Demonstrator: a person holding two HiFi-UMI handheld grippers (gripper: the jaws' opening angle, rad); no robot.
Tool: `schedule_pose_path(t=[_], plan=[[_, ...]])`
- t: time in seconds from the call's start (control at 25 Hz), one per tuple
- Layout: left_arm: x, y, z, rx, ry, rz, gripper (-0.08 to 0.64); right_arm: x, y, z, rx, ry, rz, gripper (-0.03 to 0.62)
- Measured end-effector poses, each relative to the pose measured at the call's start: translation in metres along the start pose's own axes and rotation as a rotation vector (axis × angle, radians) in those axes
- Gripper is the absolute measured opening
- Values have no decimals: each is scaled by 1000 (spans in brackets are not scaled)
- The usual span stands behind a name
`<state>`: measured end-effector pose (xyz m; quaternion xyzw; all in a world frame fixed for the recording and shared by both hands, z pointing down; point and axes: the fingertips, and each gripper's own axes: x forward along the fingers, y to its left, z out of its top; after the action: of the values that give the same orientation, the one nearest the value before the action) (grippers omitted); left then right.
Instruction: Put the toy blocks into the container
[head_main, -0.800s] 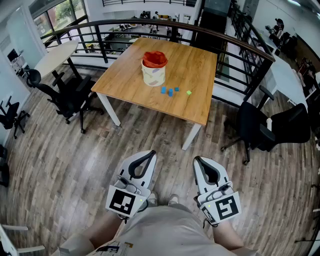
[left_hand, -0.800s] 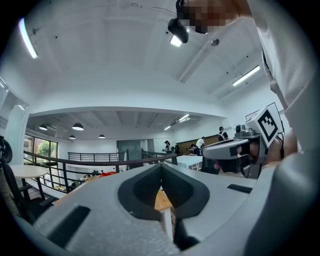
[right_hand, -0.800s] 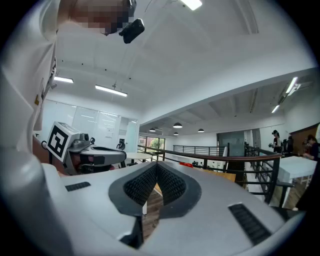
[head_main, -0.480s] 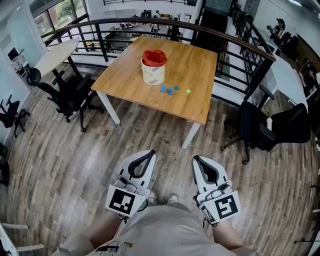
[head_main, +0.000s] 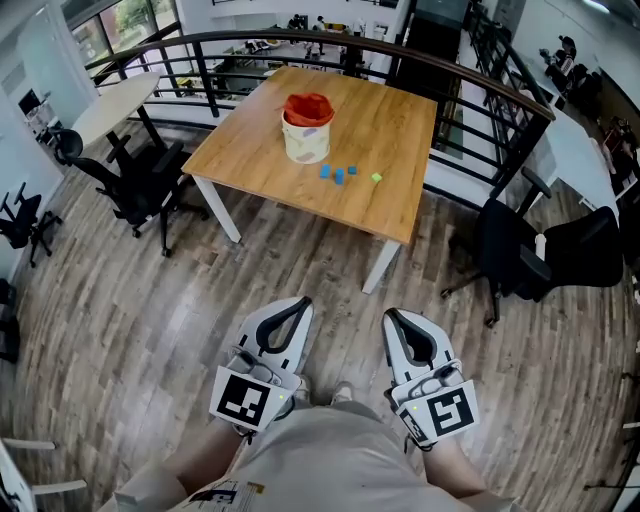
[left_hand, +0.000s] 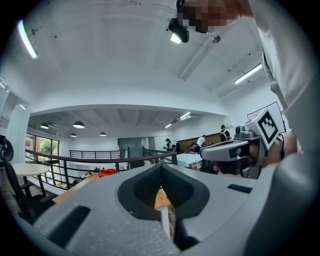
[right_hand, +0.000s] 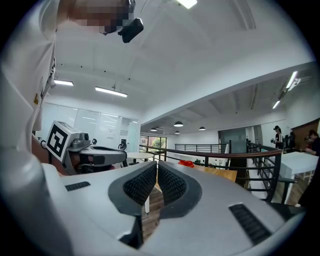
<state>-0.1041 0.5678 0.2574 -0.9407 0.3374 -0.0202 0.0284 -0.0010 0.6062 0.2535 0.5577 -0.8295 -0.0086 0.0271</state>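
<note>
Approach step: walk up square to the one wooden table (head_main: 400, 120), stopping within reach of the single container (head_main: 307, 135) — cream, red-lined. The left gripper (head_main: 303, 304) and right gripper (head_main: 392, 316) are level, jaws together, empty; open one before reaching. Beside the container lie apparently three blue blocks (head_main: 338, 177) — and one green block (head_main: 376, 178).

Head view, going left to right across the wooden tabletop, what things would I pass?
Pale container with red at its top → three blue blocks in a loose cluster → green block.
</note>
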Motion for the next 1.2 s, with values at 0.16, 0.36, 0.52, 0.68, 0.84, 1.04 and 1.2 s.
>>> schedule_pose_path(t=[0.16, 0.36, 0.52, 0.68, 0.84, 1.04, 1.2], plan=[[5, -9, -3, -1, 6, 5, 12, -5, -6, -5, 7, 1, 11, 23], [12, -20, -5, -7, 19, 18, 12, -13, -16, -8, 17, 0, 25, 22], [20, -31, -5, -5, 17, 27, 12, -18, -26, -11, 18, 0, 36, 23], [28, -41, -6, 1, 17, 38, 12, -23, -38, -13, 13, -6, 44, 23], [33, -47, -4, -2, 10, 55, 12, -26, -48, -14, 15, -10, 45, 23], [39, -51, -2, 7, 5, 68, 12, -27, -56, -14, 17, -17, 54, 23], [43, -49, -7, 8, 5, 82, 12, -23, -61, -18, 10, -24, 65, 23]])
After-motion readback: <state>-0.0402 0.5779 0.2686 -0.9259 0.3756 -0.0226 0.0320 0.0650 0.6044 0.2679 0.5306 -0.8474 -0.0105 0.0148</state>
